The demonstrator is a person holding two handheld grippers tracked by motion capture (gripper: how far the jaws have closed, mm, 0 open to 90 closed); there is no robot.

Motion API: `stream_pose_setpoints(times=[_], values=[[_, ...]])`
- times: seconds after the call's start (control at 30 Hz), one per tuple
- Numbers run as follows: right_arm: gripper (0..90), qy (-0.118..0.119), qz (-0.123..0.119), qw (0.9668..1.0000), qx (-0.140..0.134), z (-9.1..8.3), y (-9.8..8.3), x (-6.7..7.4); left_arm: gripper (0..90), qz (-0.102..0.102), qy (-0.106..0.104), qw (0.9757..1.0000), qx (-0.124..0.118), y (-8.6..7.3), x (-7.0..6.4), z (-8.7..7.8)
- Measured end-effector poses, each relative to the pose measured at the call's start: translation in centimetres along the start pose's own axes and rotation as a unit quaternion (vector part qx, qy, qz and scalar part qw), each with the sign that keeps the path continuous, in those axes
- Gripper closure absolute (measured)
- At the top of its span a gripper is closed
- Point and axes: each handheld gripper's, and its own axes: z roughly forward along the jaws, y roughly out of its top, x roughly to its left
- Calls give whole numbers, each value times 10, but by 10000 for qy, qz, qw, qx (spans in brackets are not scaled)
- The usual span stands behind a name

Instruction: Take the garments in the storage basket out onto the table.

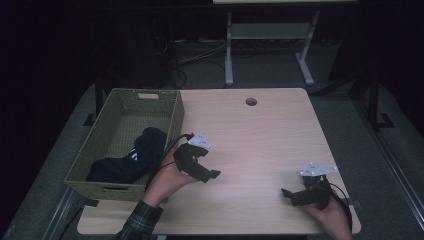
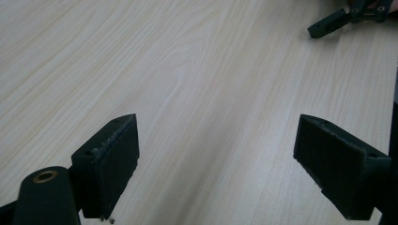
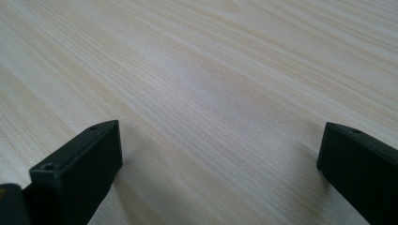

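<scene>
Partly hidden: dark cloth (image 1: 131,157) bundled inside green woven basket (image 1: 172,120) at left edge of table (image 1: 260,135), lower part cut off by basket's near wall; white mark on cloth too small to read. Room behind table dim, cables and desk frame barely made out.

Left gripper (image 1: 212,175) held just right of basket, above bare wood, near cloth but apart from it; hand (image 1: 167,177) under it, plaid sleeve entering from bottom edge. Jaws wide apart in left gripper view (image 2: 216,164), nothing between them, only wood grain.

Right gripper (image 1: 287,193) low at near right part of table, well apart from left one, hand (image 1: 330,212) cut off by frame edge. Jaws spread wide in right gripper view (image 3: 218,168), holding nothing.
</scene>
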Motion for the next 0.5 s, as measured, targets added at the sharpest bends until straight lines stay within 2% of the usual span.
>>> stream_pose_setpoints(times=[0.27, 0.4, 0.5], values=[[1, 2, 6, 10000, 2, 0, 0, 0, 143, 46, 9, 9999, -99, 1, 4, -11], [0, 2, 4, 10000, 0, 0, 0, 0, 143, 3, 119, 9998, -170, -1, 7, -18], [0, 2, 0, 10000, 0, 0, 0, 0, 143, 46, 185, 9997, -168, 0, 8, -22]])
